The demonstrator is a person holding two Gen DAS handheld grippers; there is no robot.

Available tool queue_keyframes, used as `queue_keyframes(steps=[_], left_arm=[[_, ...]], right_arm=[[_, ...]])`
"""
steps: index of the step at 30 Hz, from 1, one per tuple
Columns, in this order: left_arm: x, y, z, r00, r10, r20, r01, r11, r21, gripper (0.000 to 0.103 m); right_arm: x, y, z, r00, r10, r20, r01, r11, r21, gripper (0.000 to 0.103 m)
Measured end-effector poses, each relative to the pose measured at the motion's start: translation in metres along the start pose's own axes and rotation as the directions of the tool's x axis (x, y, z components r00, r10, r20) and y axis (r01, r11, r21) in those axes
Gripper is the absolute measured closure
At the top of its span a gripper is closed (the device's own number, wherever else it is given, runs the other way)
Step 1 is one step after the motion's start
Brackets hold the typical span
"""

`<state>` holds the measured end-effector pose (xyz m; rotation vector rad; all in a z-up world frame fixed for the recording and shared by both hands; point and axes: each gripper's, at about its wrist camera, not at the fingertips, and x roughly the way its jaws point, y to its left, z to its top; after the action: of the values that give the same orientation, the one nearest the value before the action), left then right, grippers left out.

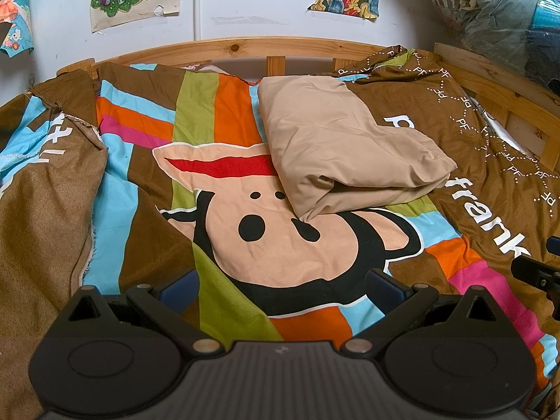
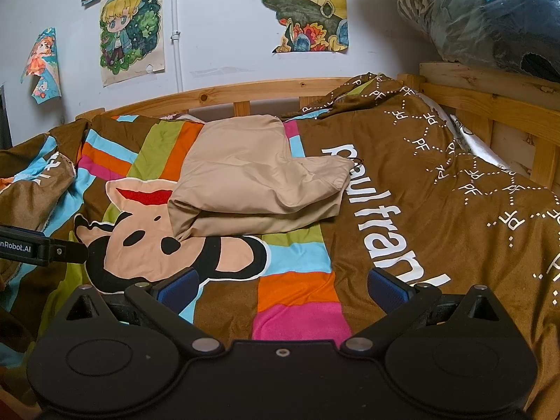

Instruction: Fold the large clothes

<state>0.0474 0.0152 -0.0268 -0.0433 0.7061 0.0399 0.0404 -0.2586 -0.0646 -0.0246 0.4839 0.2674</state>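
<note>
Lying folded ahead, tan garment (image 1: pixel 350 147), both tools spread, apart from it

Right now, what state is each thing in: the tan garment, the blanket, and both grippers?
Tan garment: folded into a compact bundle, lying on the blanket, untouched.
Blanket: spread over the bed, rumpled at the left and far right edges.
Left gripper: open, fingers wide apart, holding nothing, short of the garment.
Right gripper: open, empty, over the blanket.
Posters: taped to the wall, corners curling and torn.
</note>
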Motion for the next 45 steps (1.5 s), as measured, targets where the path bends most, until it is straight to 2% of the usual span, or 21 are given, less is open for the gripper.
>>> queue_keyframes(steps=[27, 45], left_arm=[[-0.0001, 0.0027, -0.0005, 1.000, -0.015, -0.001, 0.015, 1.000, -0.019, 0.001], [0.0004, 0.0017, 0.0026, 1.000, 0.007, -0.022, -0.007, 1.000, -0.007, 0.001]], right_arm=[[0.0003, -0.0002, 0.0008, 1.000, 0.001, -0.003, -0.001, 1.000, 0.000, 0.001], [0.0005, -0.0016, -0.0009, 1.000, 0.001, -0.004, -0.001, 1.000, 0.002, 0.001]])
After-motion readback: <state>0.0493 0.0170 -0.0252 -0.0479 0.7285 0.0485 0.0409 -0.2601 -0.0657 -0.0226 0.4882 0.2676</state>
